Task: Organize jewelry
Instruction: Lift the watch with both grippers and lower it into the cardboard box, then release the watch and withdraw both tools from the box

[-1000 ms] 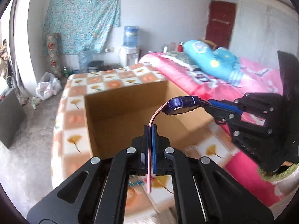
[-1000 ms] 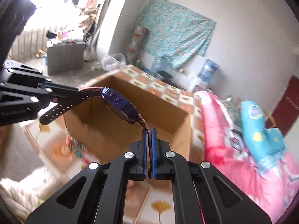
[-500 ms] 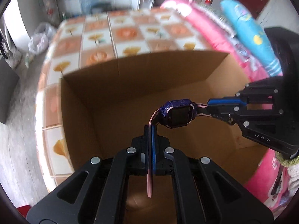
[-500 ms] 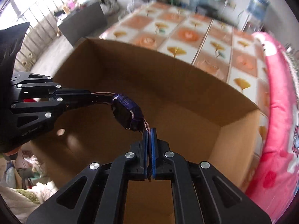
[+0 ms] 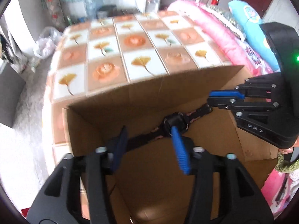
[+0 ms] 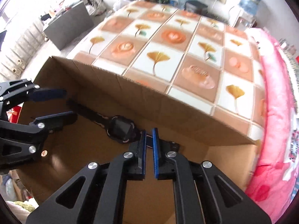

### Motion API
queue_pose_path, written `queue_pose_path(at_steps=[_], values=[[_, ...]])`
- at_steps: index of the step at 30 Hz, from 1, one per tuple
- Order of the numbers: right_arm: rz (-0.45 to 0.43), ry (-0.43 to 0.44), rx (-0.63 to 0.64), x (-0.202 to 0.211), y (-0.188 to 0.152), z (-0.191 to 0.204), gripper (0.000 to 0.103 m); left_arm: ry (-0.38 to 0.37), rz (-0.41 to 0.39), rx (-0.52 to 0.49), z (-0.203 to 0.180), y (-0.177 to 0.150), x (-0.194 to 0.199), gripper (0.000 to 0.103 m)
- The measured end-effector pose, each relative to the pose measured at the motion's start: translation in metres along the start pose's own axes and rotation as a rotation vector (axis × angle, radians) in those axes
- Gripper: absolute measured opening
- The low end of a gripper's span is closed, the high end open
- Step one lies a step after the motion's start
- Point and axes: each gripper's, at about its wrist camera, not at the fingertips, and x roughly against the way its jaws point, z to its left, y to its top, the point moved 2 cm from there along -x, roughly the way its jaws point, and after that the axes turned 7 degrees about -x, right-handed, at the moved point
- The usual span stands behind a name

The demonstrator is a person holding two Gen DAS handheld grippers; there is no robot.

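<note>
A dark blue wristwatch (image 6: 120,128) with a pink-lined strap lies stretched out inside an open cardboard box (image 6: 142,97). It also shows in the left wrist view (image 5: 174,124), below the box's far wall (image 5: 142,100). My left gripper (image 5: 149,141) is open, its blue pads wide apart over one strap end; it also shows in the right wrist view (image 6: 65,104). My right gripper (image 6: 149,143) has its jaws slightly parted at the other strap end, no longer pinching it; it also shows in the left wrist view (image 5: 220,99).
The box stands on a table with an orange and white flower-patterned cloth (image 5: 119,52). A pink bed (image 6: 276,112) with a blue pillow (image 5: 248,18) lies to the right. A grey cabinet (image 6: 69,29) and bags are on the floor at the left.
Both grippers lowered the watch into the box. The left jaws then opened wide and the right jaws parted, releasing the strap, and the watch now lies in the box.
</note>
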Motion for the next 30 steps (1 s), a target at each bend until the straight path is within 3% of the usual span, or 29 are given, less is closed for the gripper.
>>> queue_pose_path(at_steps=[3, 5, 7, 9, 11, 15, 18, 21, 23, 25, 27, 30], values=[[-0.093, 0.012, -0.012, 0.037, -0.011, 0.001, 0.014, 0.002, -0.081, 0.018, 0.001, -0.005, 0.030, 0.065], [-0.179, 0.010, -0.018, 0.069, -0.025, 0.004, 0.033, -0.003, -0.136, 0.034, 0.003, -0.012, 0.053, 0.075], [-0.288, 0.013, -0.011, 0.107, -0.047, 0.010, 0.040, -0.008, -0.220, 0.060, 0.007, -0.025, 0.083, 0.082], [-0.378, 0.019, -0.010, 0.140, -0.068, 0.013, 0.047, -0.024, -0.285, 0.080, 0.013, -0.041, 0.109, 0.086], [-0.465, 0.022, -0.018, 0.166, -0.095, 0.020, 0.066, -0.030, -0.346, 0.119, 0.020, -0.061, 0.132, 0.089], [-0.528, -0.017, -0.041, 0.183, -0.150, 0.034, 0.085, -0.017, -0.421, 0.245, 0.029, -0.118, 0.153, 0.091], [-0.480, -0.032, -0.079, 0.166, -0.184, 0.047, 0.090, 0.025, -0.405, 0.309, 0.028, -0.156, 0.147, 0.092], [-0.393, -0.021, -0.130, 0.140, -0.211, 0.061, 0.093, 0.032, -0.338, 0.361, 0.022, -0.195, 0.127, 0.092], [-0.370, -0.046, -0.160, 0.126, -0.223, 0.069, 0.095, -0.012, -0.272, 0.433, 0.017, -0.218, 0.106, 0.092], [-0.399, -0.065, -0.190, 0.123, -0.234, 0.076, 0.096, -0.115, -0.222, 0.537, 0.009, -0.243, 0.090, 0.092], [-0.480, -0.099, -0.207, 0.127, -0.244, 0.087, 0.096, -0.170, -0.235, 0.623, 0.001, -0.264, 0.085, 0.092], [-0.496, -0.063, -0.230, 0.124, -0.250, 0.097, 0.096, -0.226, -0.276, 0.684, -0.016, -0.282, 0.087, 0.093]])
